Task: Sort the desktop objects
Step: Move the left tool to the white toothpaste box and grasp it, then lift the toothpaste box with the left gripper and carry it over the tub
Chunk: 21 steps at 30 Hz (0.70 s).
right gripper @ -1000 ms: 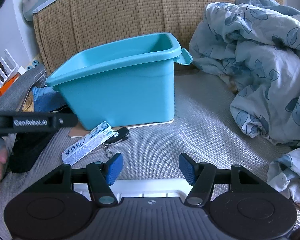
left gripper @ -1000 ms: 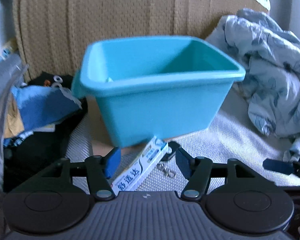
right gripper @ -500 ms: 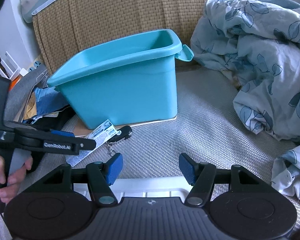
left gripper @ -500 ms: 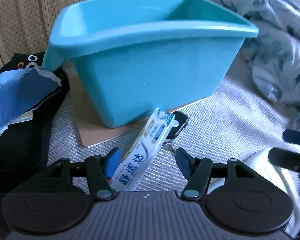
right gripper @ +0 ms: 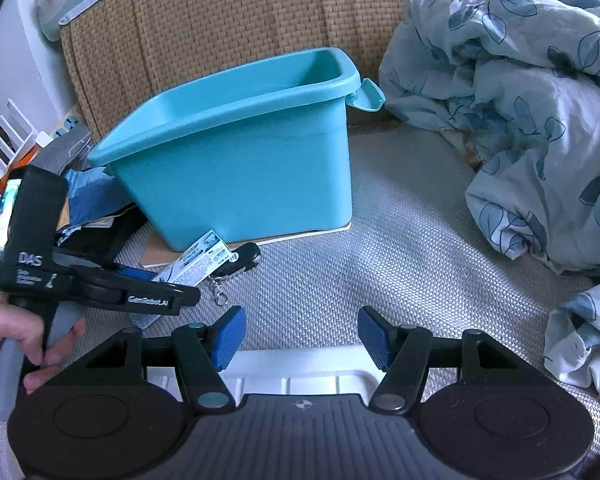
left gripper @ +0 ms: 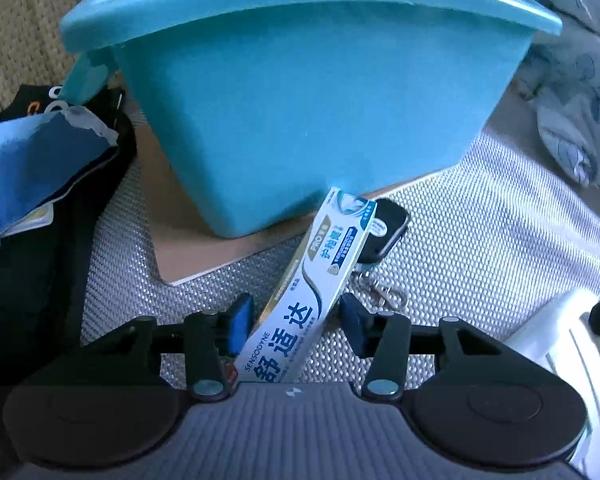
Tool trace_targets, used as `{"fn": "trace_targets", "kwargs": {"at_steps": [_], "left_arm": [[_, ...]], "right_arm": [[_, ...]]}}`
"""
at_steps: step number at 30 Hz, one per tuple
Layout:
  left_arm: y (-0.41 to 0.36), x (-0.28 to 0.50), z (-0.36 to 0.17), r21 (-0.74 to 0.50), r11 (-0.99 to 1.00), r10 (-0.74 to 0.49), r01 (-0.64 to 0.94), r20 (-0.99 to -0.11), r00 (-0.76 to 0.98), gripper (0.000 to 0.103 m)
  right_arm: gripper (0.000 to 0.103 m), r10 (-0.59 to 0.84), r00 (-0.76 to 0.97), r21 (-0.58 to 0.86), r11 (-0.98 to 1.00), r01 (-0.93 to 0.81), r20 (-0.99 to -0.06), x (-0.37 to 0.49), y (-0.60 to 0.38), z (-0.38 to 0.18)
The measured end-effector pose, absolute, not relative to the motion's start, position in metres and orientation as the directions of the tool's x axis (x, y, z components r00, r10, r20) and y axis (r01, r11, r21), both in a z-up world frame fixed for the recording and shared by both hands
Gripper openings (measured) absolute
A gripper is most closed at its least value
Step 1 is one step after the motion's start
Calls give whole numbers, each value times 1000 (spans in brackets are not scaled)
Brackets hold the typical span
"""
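Observation:
A white and blue toothpaste box [left gripper: 316, 276] lies on the grey mat, its far end against the teal plastic bin [left gripper: 300, 92]. My left gripper [left gripper: 296, 320] is open, its jaws on either side of the box's near end, not closed on it. A black car key fob [left gripper: 384, 228] with a small metal clasp lies just right of the box. In the right wrist view the box [right gripper: 196, 264], fob [right gripper: 240, 260] and bin [right gripper: 240, 168] show, with the left gripper body [right gripper: 92, 280] over the box. My right gripper [right gripper: 300, 336] is open and empty above a white tray [right gripper: 300, 376].
A thin board [left gripper: 188, 248] lies under the bin. Dark bags and blue cloth [left gripper: 32, 168] are piled at the left. A crumpled floral blanket [right gripper: 520, 120] fills the right. A woven headboard [right gripper: 220, 20] stands behind the bin.
My left gripper has moved forward and down, and the toothpaste box now sits between its jaws. The right gripper has hardly moved.

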<state>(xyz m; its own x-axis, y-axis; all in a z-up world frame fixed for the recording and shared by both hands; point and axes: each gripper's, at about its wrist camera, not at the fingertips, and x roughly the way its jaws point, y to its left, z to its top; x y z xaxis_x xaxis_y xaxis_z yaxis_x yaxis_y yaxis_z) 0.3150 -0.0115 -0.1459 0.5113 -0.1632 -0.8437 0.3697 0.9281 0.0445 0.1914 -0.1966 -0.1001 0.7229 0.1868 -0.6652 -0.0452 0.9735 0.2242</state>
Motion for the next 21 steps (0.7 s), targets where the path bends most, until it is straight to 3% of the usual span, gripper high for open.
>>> {"fn": "trace_targets", "kwargs": {"at_steps": [4, 6, 21], "left_arm": [[-14, 312, -144, 44, 925, -169, 377, -841, 514, 42], [-16, 305, -139, 44, 919, -184, 392, -831, 525, 32], [-25, 260, -83, -8, 909, -274, 418, -766, 582, 32]], "right_arm": [[67, 187, 721, 227, 973, -42, -667, 191, -197, -101], [67, 187, 723, 227, 973, -42, -666, 191, -197, -100], [67, 183, 728, 226, 973, -40, -660, 189, -198, -98]]}}
